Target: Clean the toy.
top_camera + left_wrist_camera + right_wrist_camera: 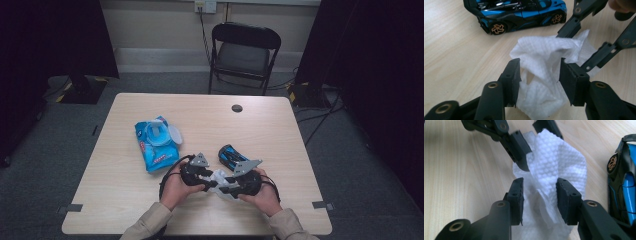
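Note:
A crumpled white wipe (pixel 220 176) lies on the table between my two grippers, which face each other near the front edge. In the left gripper view the wipe (pixel 541 50) sits loosely between the spread pads of my left gripper (pixel 540 72), touching them without being squeezed. My right gripper (pixel 539 195) comes from the opposite side, and a raised fold of the wipe (pixel 559 160) is bunched between its pads. A blue and black toy car (pixel 231 156) stands just beyond the grippers, also visible as the car (pixel 519 12) and the car (pixel 624 185).
A blue pack of wet wipes (pixel 156 142) with its lid flipped open lies left of centre on the wooden table (pixel 280 130). A round cable hole (pixel 237 108) sits near the far edge. A black folding chair (pixel 242 50) stands behind the table.

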Demonstrator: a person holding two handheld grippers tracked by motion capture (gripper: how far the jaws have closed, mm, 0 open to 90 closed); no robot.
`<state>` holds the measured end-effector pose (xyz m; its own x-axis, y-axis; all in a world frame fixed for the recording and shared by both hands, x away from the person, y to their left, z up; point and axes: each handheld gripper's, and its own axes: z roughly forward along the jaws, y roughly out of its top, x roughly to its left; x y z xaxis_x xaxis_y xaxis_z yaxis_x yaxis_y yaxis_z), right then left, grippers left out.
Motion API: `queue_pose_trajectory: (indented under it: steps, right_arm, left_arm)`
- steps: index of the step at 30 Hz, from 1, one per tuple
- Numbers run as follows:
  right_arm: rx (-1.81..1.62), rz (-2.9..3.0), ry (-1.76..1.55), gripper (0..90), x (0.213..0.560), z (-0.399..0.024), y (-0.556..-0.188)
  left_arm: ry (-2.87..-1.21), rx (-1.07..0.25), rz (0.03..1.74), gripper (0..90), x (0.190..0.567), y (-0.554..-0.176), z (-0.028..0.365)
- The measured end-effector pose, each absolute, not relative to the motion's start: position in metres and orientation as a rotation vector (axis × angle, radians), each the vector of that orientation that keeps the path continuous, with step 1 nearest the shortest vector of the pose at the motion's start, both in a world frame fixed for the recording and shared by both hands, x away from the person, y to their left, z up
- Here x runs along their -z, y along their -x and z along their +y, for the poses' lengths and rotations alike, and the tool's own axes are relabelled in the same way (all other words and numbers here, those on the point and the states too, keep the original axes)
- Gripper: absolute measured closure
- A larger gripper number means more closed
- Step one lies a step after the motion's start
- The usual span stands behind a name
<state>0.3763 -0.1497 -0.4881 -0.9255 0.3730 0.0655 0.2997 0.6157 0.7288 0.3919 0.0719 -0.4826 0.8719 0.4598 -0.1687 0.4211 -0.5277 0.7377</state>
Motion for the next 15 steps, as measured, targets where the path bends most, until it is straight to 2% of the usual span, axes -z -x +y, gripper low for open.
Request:
queue_pose_trajectory:
  steps: [5, 8, 13, 15]
  right_arm:
    - [-1.196, 2.751, -0.556, 59.8, 0.4902, -0.1465, -0.3758]
    - [-1.189, 2.756, -0.554, 59.4, 0.4916, -0.1453, -0.3757]
    - [-1.192, 2.756, -0.554, 58.0, 0.4911, -0.1453, -0.3758]
    - [-1.188, 2.758, -0.553, 56.3, 0.4914, -0.1456, -0.3761]
  left_arm:
    - [-2.181, -0.067, 0.635, 50.9, 0.4790, -0.3928, 0.0696]
    - [-2.176, -0.060, 0.637, 55.4, 0.4793, -0.3939, 0.0680]
    - [-2.224, -0.022, 0.621, 78.2, 0.4799, -0.3925, 0.0667]
    - [-2.228, -0.024, 0.635, 83.6, 0.4800, -0.3923, 0.0690]
